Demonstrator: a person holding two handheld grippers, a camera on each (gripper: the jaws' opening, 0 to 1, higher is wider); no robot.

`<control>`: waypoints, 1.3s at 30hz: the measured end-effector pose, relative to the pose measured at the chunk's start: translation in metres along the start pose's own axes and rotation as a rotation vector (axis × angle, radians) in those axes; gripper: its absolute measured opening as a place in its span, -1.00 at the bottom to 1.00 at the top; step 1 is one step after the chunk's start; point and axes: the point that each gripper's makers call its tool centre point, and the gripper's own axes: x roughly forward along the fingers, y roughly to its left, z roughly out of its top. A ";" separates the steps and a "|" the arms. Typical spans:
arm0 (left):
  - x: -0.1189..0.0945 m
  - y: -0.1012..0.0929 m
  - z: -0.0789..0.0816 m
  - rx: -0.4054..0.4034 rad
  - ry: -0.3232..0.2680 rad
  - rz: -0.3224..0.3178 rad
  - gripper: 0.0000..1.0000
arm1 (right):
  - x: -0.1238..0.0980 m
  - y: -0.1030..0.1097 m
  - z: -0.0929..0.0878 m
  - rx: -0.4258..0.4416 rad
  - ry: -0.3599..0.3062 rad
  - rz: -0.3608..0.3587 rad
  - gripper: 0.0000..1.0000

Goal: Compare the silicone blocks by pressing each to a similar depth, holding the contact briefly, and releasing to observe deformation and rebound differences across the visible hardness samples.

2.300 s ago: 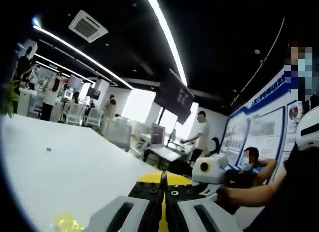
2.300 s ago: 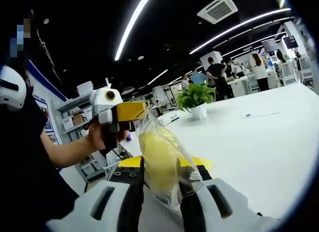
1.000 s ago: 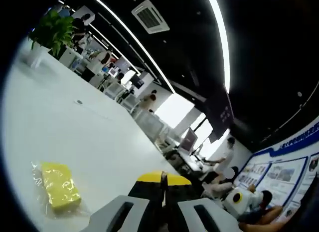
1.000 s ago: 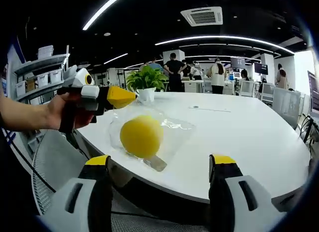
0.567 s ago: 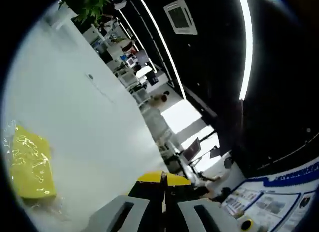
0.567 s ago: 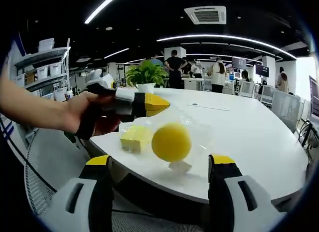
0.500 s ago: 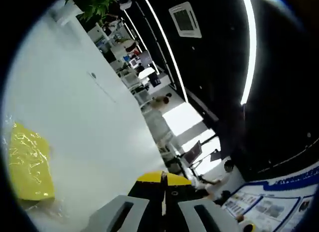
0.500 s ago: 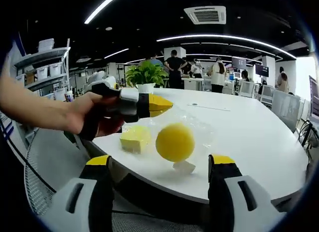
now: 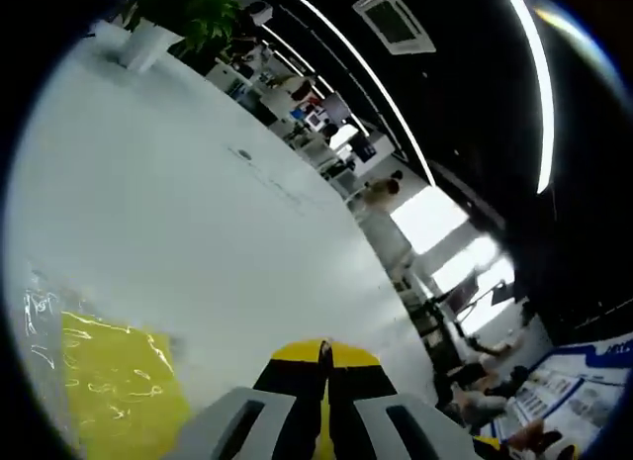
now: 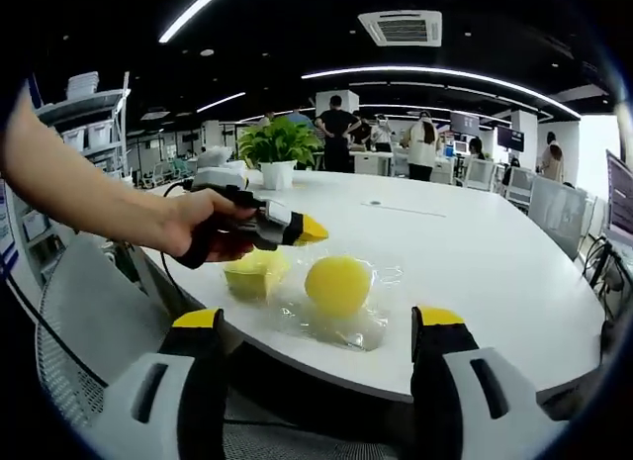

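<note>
White table (image 10: 514,282) edge holds bagged yellow ball (image 10: 337,285); right gripper (image 10: 318,331) fingers spread, left gripper (image 9: 323,356) fingers pressed together.

Bright overhead strip lights (image 10: 435,74) against dark ceiling; strong glare on white tabletop (image 9: 148,213); window (image 9: 427,215) blown out; heavy fisheye curvature; soft edges, mild blur.

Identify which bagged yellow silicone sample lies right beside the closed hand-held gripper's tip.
The yellow rectangular silicone block: the left hand-held gripper sits just above it, while the yellow round silicone ball lies apart.
</note>
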 end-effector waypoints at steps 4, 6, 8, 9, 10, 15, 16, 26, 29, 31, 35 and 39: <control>0.008 0.020 -0.005 0.034 0.030 0.072 -1.00 | 0.002 -0.004 -0.011 -0.033 0.063 -0.032 0.51; 0.012 0.022 -0.005 0.048 0.038 0.078 -1.00 | 0.004 -0.004 -0.012 -0.056 0.064 -0.042 0.51; 0.015 0.025 -0.006 0.058 0.045 0.087 -1.00 | 0.004 -0.005 -0.012 -0.060 0.065 -0.047 0.52; 0.017 0.028 -0.007 0.064 0.049 0.097 -1.00 | 0.003 -0.006 -0.013 -0.058 0.069 -0.051 0.52; 0.017 0.030 -0.007 0.074 0.052 0.108 -1.00 | 0.003 -0.006 -0.013 -0.057 0.072 -0.053 0.52; 0.019 0.036 -0.009 0.106 0.070 0.135 -0.91 | 0.003 -0.008 -0.018 -0.071 0.098 -0.063 0.59; 0.020 0.032 -0.008 0.128 0.067 0.127 -0.81 | 0.004 -0.009 -0.019 -0.078 0.104 -0.068 0.66; 0.001 0.015 0.004 0.356 0.073 0.061 -0.36 | 0.004 -0.014 -0.021 -0.050 0.112 -0.086 0.91; -0.014 -0.008 0.013 0.383 0.044 -0.019 -0.26 | 0.004 -0.015 -0.021 -0.033 0.108 -0.088 0.92; -0.029 -0.024 0.015 0.404 0.043 -0.073 -0.15 | 0.003 -0.020 -0.020 -0.005 0.102 -0.099 0.92; -0.066 -0.051 0.026 0.490 0.002 -0.141 0.19 | 0.002 -0.022 -0.021 0.013 0.098 -0.106 0.92; -0.121 -0.065 0.046 0.577 -0.073 -0.166 0.50 | 0.002 -0.021 -0.024 0.002 0.110 -0.100 0.92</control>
